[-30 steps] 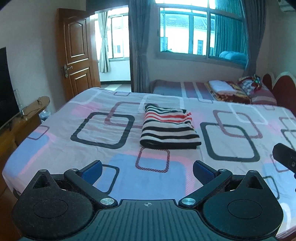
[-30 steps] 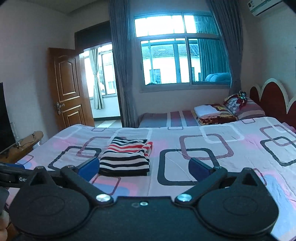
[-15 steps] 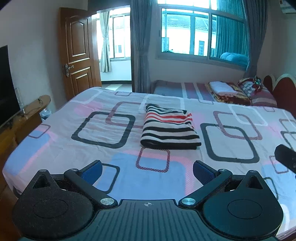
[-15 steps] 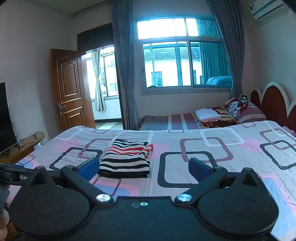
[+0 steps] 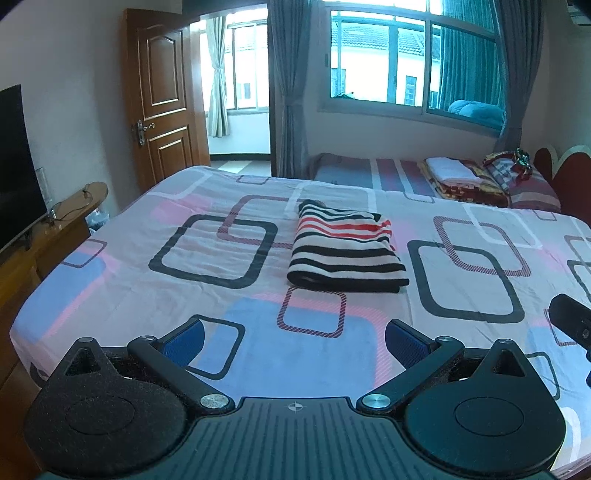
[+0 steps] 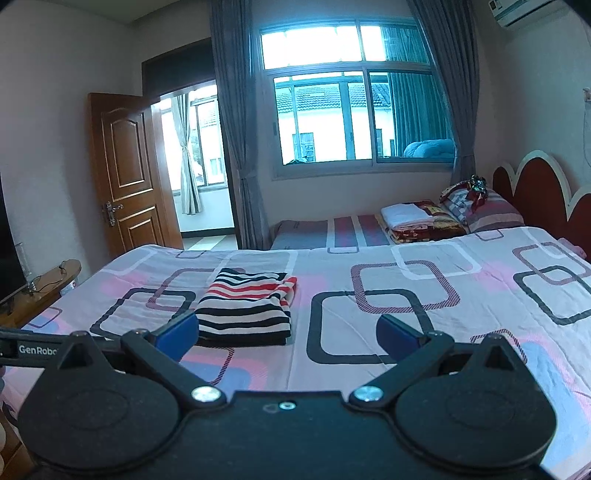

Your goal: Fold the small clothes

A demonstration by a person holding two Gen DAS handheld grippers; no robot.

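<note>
On my left wrist camera, the left gripper [image 5: 293, 334] hangs over the near edge of the bed [image 5: 122, 291], its 2 blue-padded fingers [image 5: 184, 338] spread wide with nothing between them. The striped garment [image 5: 345, 247] lies folded into a neat rectangle on the patterned sheet, roughly midway across the bed and well apart from my fingertips. Its thick folded edge faces me; the red stripes sit toward its far end. At the right edge of this view I see a dark piece of the right gripper [image 5: 570, 321], low over the sheet. Beyond the bed stands a second bed [image 5: 354, 171] under the window [image 5: 413, 70], carrying a stack of folded blankets [image 5: 458, 177]. A wooden door [image 5: 162, 96] stands open at the left, and a dark TV screen [image 5: 16, 162] sits on a wooden stand [image 5: 55, 225] beside the bed's left edge.

On my right wrist camera, the right gripper [image 6: 286, 334] is also spread wide and empty, held above the bed's [image 6: 443, 332] near edge. The striped garment [image 6: 249, 308] lies ahead and to the left, just past my left fingertip [image 6: 179, 332] in the picture, though not touching it. Part of the left gripper [image 6: 33, 349], marked "GenRobo", shows at the far left. The headboard [image 6: 535, 188] rises at the right, with an air conditioner [image 6: 517, 11] high on the wall above.
</note>
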